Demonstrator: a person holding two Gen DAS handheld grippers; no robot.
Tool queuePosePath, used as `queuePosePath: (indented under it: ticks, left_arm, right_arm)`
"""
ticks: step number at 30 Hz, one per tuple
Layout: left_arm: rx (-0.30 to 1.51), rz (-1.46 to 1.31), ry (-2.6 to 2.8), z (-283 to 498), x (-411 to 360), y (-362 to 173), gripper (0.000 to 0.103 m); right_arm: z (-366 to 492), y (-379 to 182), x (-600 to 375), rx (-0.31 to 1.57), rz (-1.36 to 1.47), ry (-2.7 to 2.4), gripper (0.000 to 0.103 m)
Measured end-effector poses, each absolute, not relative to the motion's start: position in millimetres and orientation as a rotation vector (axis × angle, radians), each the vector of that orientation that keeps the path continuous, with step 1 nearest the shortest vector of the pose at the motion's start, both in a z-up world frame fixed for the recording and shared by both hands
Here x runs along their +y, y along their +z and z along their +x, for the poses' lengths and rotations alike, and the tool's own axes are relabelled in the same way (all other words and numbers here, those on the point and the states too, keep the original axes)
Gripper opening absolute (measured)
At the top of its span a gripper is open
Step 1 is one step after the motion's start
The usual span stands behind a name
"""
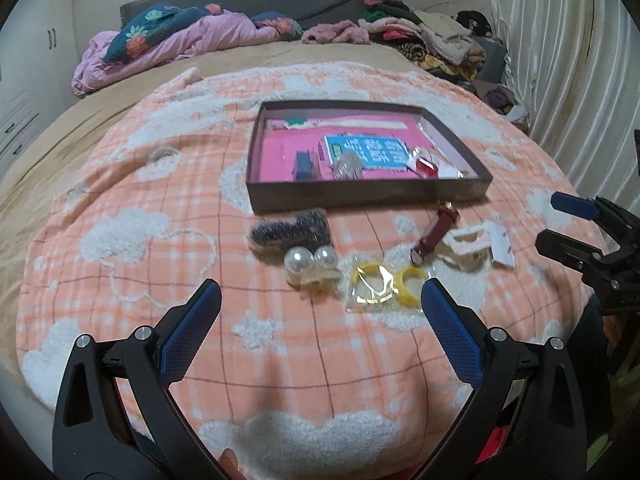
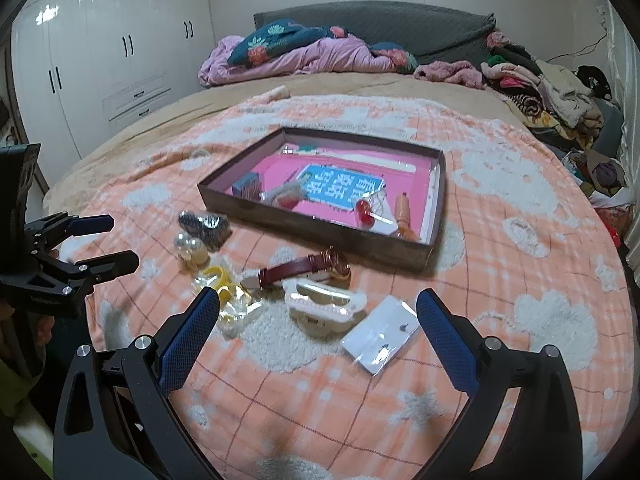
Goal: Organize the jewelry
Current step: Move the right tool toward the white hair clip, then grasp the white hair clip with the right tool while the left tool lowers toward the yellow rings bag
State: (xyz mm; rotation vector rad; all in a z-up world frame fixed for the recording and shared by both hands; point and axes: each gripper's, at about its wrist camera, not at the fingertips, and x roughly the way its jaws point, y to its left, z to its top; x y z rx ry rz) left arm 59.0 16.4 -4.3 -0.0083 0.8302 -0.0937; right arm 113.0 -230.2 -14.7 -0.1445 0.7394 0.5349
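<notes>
A shallow brown box [image 1: 360, 192] [image 2: 320, 226] with a pink floor lies on the bed and holds a few small pieces. In front of it lie a dark beaded piece [image 1: 290, 232] [image 2: 206, 224], two pearl earrings [image 1: 310, 262] [image 2: 192, 250], yellow rings in a clear bag [image 1: 384, 286] [image 2: 224, 284], a red-strap watch [image 1: 434, 236] [image 2: 304, 270], a white hair claw [image 1: 466, 246] [image 2: 324, 304] and a white earring card [image 1: 502, 246] [image 2: 382, 334]. My left gripper [image 1: 320, 296] [image 2: 108, 240] is open and empty, near the pearls and rings. My right gripper [image 2: 318, 308] [image 1: 556, 220] is open and empty over the claw.
The pieces lie on an orange checked blanket [image 1: 200, 220] [image 2: 500, 280] with fluffy white clouds. Bedding and clothes are heaped at the far end [image 1: 180, 40] [image 2: 540, 80]. White wardrobes [image 2: 100, 60] stand left, a curtain [image 1: 560, 80] hangs right.
</notes>
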Motion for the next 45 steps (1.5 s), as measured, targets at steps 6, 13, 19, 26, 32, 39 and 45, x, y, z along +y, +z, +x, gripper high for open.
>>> queuePosePath:
  ticks: [6, 13, 19, 26, 32, 39, 45]
  left_arm:
    - [0.861, 0.009, -0.121, 59, 10, -20, 0.093]
    - [0.894, -0.008, -0.190, 63, 5, -36, 0.093]
    - [0.914, -0.027, -0.234, 66, -1, -47, 0.093]
    - [0.936, -0.060, -0.273, 71, -6, -57, 0.093]
    - [0.940, -0.052, -0.276, 79, -13, -64, 0.093]
    - [0.961, -0.065, -0.288, 94, -25, -72, 0.093]
    - [0.968, -0.001, -0.261, 106, -44, -81, 0.093]
  right_arm:
    - [120, -30, -228, 0.776, -0.137, 0.540, 0.098]
    - [129, -45, -227, 0.807, -0.133, 0.532, 0.098]
    - [137, -58, -220, 0.821, -0.144, 0.534, 0.096]
    - [154, -78, -208, 0.869, -0.147, 0.537, 0.089]
    - [166, -89, -207, 0.890, -0.131, 0.540, 0.067]
    - [164, -84, -217, 0.870, -0.096, 0.550, 0.067]
    - [161, -70, -236, 0.834, -0.029, 0.537, 0.067]
